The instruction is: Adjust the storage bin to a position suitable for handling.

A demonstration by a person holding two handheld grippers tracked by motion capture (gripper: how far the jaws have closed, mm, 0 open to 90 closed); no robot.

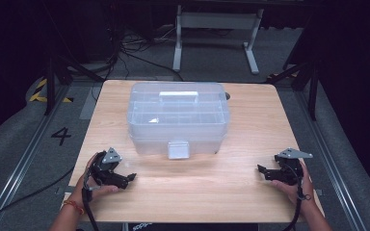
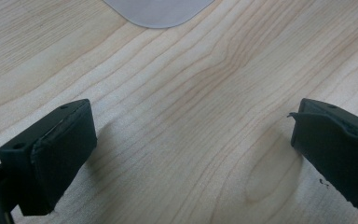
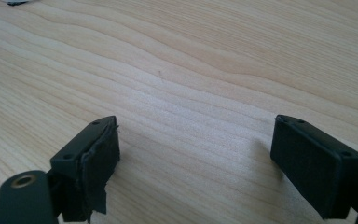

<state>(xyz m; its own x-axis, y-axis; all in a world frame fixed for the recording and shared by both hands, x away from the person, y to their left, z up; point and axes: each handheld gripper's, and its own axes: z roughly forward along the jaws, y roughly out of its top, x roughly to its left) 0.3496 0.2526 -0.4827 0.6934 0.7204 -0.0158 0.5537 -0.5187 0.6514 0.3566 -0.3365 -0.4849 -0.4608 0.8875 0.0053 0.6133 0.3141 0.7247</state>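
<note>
A clear plastic storage box (image 1: 178, 118) sat on the wooden surface (image 1: 221, 187), toward its far edge and roughly centred between the left and right edges. Its lid was down, a pale handle (image 1: 178, 95) lay flat across the top, and a frosted latch (image 1: 178, 149) hung at the middle of its near wall, facing the person. Through the lid, divided compartments showed faintly; what lay inside them could not be made out.

The left tool (image 1: 131, 177) rested low by the near left corner of the surface, gripped in the person's left hand (image 1: 92, 185), its jaws pointing inward toward the middle. In the left gripper view its jaws were spread wide over bare wood, nothing between them, and a rounded corner of pale plastic (image 2: 158, 11) showed at the top of that view.

The right tool (image 1: 261, 169) lay by the near right corner, held in the right hand (image 1: 296, 185), pointing inward likewise. Its jaws too stood wide apart with only wood grain between them. Both tools were well apart from the box, one to either side of the latch, each trailing a dark cable toward the near edge
</note>
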